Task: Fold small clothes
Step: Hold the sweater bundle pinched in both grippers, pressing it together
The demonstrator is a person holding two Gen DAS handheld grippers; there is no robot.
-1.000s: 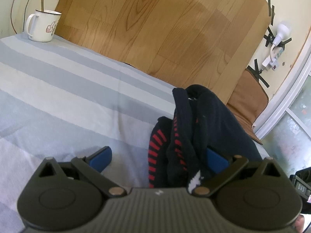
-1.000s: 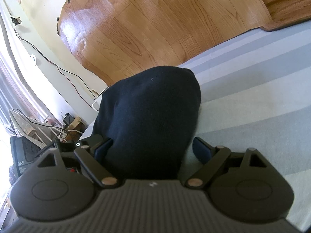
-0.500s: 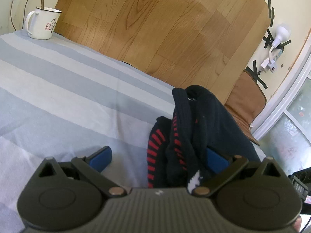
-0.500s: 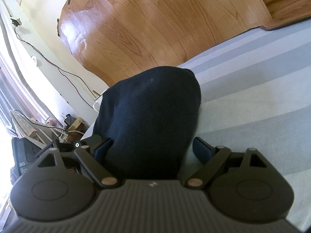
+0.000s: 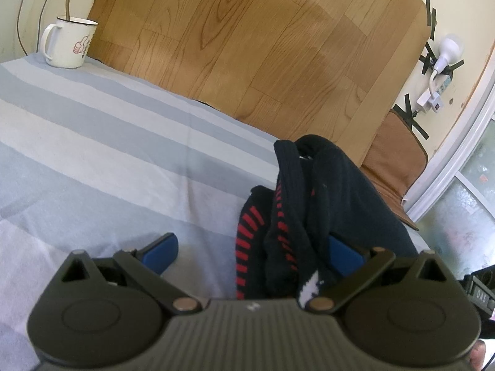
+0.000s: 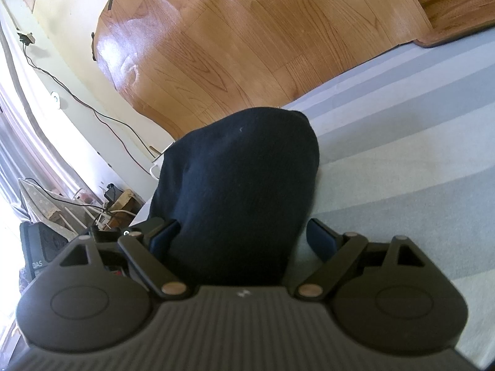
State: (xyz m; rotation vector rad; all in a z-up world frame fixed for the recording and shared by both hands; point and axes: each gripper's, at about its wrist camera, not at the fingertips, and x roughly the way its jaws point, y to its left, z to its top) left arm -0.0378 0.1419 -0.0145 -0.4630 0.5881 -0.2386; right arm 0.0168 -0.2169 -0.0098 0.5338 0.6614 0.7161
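A dark navy garment (image 5: pixel 346 191) with red stripes lies bunched on the striped blue-grey sheet (image 5: pixel 92 142). In the left wrist view my left gripper (image 5: pixel 252 250) stands open. The cloth sits between its jaws toward the right side, draping against the right blue pad (image 5: pixel 345 252), while the left pad (image 5: pixel 161 249) is clear of it over bare sheet. In the right wrist view the same garment (image 6: pixel 241 179) shows as a plain navy mound. My right gripper (image 6: pixel 243 238) is open wide around its near end, with the left pad (image 6: pixel 164 236) against the cloth.
A white mug (image 5: pixel 69 43) with a spoon stands at the sheet's far left corner. A wood-pattern board (image 5: pixel 247 46) leans along the back, with a brown cushion (image 5: pixel 396 160) beside it. Cables and clutter (image 6: pixel 102 207) lie beyond the sheet's left edge.
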